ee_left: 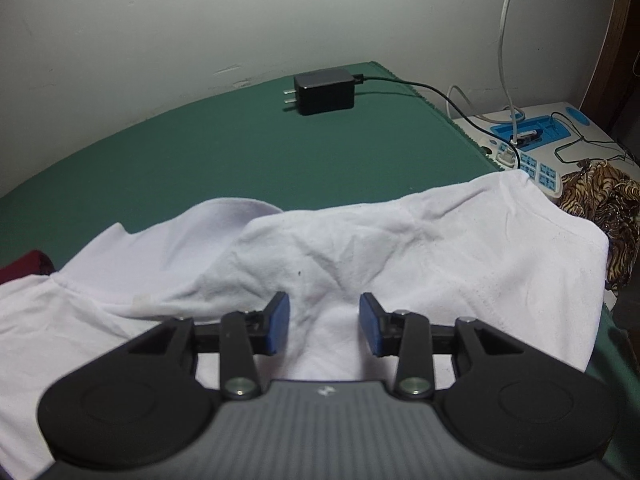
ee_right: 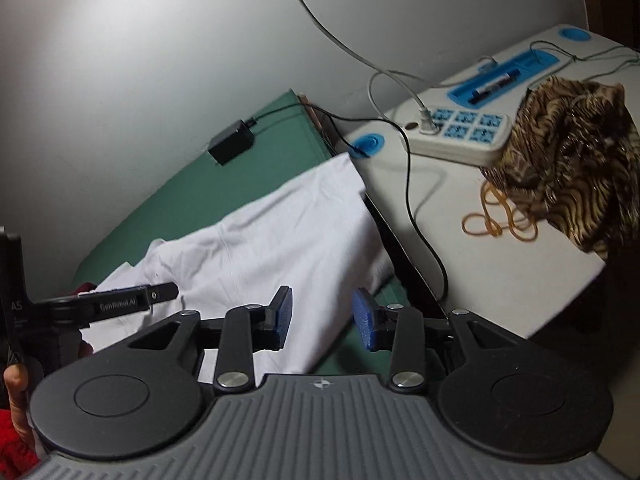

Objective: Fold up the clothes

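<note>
Left claw [ee_left: 323, 322]: nearest the left camera; black linkage arms, blue pads [ee_left: 278, 324]; jaws stand apart with bare white cloth showing in the gap; neither pad presses on anything; it hangs just over the garment
Right claw [ee_right: 322, 317]: nearest the right camera; same black arms and blue pads [ee_right: 363, 318]; jaws apart, nothing caught between them; it sits over the right-hand edge of the garment, green cover showing in the gap
White garment [ee_left: 360, 256]: the task's cloth; rumpled, partly doubled over itself; spread on the near part of the desk, one corner reaching the desk's right edge and lapping toward the side table
Desk [ee_left: 240, 152]: covered in green cloth; far edge against a pale wall
Power adapter [ee_left: 324, 92]: black block, prongs pointing left; near the far right corner of the desk, well apart from the garment; its black cable runs off over the right edge
Red cloth [ee_left: 36, 262]: dark red scrap at the near left, touching the garment's edge
Side table [ee_right: 400, 216]: white top, just beside the desk's right edge
Power strip [ee_right: 460, 132]: white and blue, on the side table; a white plug in one socket
Patterned fabric [ee_right: 572, 156]: brown-and-gold bundle resting against the strip's end
Rubber bands [ee_right: 500, 220]: tan loops just beside the bundle
Hand [ee_right: 16, 392]: a person's fingers at the right view's left edge, by the other tool's handle
</note>
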A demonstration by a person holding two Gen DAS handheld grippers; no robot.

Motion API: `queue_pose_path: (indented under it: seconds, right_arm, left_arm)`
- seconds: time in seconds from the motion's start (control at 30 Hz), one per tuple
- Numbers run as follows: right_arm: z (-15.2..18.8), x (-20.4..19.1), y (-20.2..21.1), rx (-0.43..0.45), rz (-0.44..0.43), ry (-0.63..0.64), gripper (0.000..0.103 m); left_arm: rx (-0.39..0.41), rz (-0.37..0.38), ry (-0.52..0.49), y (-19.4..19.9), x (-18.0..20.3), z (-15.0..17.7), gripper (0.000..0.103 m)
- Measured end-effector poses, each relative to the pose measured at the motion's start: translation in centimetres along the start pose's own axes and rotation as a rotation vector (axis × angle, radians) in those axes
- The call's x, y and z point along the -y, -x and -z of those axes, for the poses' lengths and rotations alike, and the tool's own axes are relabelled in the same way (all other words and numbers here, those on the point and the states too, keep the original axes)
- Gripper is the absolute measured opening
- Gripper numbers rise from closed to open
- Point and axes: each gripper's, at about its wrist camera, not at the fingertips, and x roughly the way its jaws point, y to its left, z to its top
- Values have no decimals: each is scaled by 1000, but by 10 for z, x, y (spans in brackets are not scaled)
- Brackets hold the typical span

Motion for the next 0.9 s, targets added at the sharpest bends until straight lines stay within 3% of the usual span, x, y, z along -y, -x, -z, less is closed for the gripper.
queue_pose_path:
  seconds: [0.2, 0.33, 0.4, 0.43, 0.53, 0.67, 0.73, 0.9]
  right_arm:
    - [4, -1, -22, -18, 34, -98, 40]
    - [-8, 8, -43, 30, 54, -223, 46]
    - [-12, 10, -53, 75, 55, -248, 35]
    - [-14, 9, -54, 98, 60, -233, 14]
    - [-19, 5, -51, 153, 58, -186, 6]
    - [-17, -24, -25, 261, -5, -12, 5]
    - [-14, -50, -16, 312, -19, 153, 5]
    - [-10, -92, -16, 264, -175, 331, 5]
  left_arm:
    - [-28, -19, -30, -8, 12, 1, 46]
    - [-43, -23, -23, -11, 13, 1, 48]
    - [-48, -25, -22, -11, 13, 1, 49]
    - [-50, -25, -24, -12, 14, 1, 50]
    - [-63, -16, -28, -15, 14, 3, 54]
    - [-67, 4, -12, -16, 10, 3, 54]
    - [-74, 18, 2, -17, 7, 1, 54]
    - [-28, -22, -16, 3, -9, -3, 51]
